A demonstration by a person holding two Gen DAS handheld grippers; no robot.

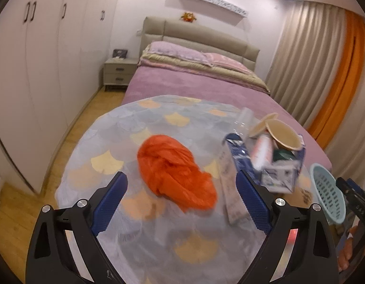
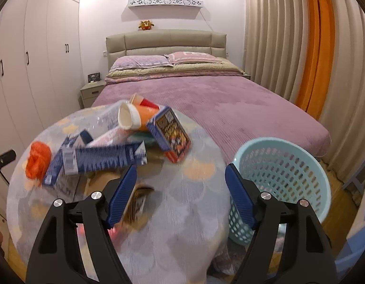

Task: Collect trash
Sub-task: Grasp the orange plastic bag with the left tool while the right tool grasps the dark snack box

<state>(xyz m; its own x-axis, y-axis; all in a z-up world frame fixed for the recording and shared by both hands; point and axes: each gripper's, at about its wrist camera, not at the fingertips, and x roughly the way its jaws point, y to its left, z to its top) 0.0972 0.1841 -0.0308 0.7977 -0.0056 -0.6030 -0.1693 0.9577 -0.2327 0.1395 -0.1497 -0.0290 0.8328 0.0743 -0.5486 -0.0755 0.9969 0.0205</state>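
Note:
A crumpled orange plastic bag (image 1: 176, 174) lies on a round table with a patterned cloth (image 1: 125, 127). My left gripper (image 1: 181, 200) is open just before the bag. A pile of trash sits to the right: blue cartons (image 2: 109, 158), a paper cup (image 2: 132, 118), a printed box (image 2: 169, 133) and a flat wrapper (image 1: 231, 187). My right gripper (image 2: 181, 190) is open above the table's near edge, empty. A light blue perforated basket (image 2: 284, 175) stands on the floor right of the table, also in the left wrist view (image 1: 327, 194).
A bed with a purple cover (image 2: 229, 108) lies behind the table. White wardrobes (image 1: 28, 71) line the left wall, with a nightstand (image 1: 119, 73) beside the bed. Beige and orange curtains (image 2: 300, 47) hang at the right.

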